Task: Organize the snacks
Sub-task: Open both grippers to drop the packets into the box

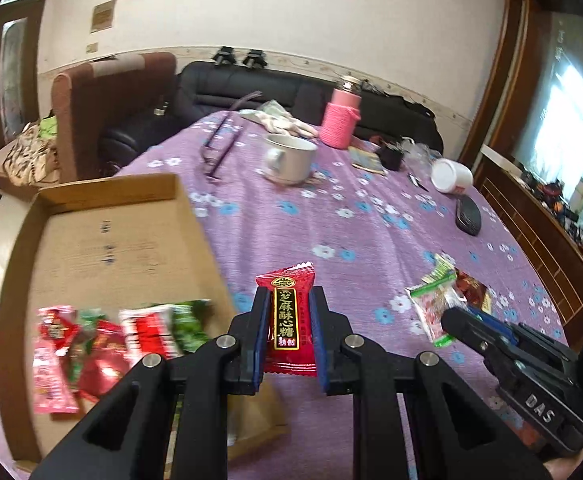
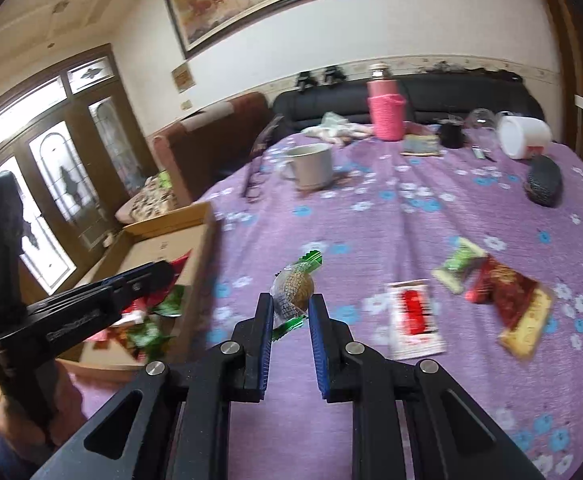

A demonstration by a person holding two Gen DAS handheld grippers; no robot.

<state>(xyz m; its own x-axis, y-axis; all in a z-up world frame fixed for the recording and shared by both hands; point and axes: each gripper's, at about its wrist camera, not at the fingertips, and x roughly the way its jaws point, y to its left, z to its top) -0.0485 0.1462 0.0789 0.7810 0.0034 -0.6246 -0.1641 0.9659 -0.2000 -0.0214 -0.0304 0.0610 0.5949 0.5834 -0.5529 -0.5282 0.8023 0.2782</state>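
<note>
purple floral tablecloth [image 1: 371, 240] — cardboard box [image 1: 103, 240] held several snacks; left gripper [image 1: 289, 308] clasped a red candy [image 1: 287, 316], right gripper [image 2: 291, 312] a clear-wrapped sweet [image 2: 293, 292] — three packets [image 2: 491, 300] remained.

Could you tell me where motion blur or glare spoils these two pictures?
Left wrist view: snacks in the cardboard box are smeared; the red candy in the tongs is sharp. Right wrist view: loose packets on the tablecloth are blurred; the glass doors blow out white.

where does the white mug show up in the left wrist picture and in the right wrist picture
Left wrist view: white mug, upper centre, handle facing left.
Right wrist view: white mug, upper centre, slightly left.
Shared landmark: the pink bottle stands behind it to the right in both.
</note>
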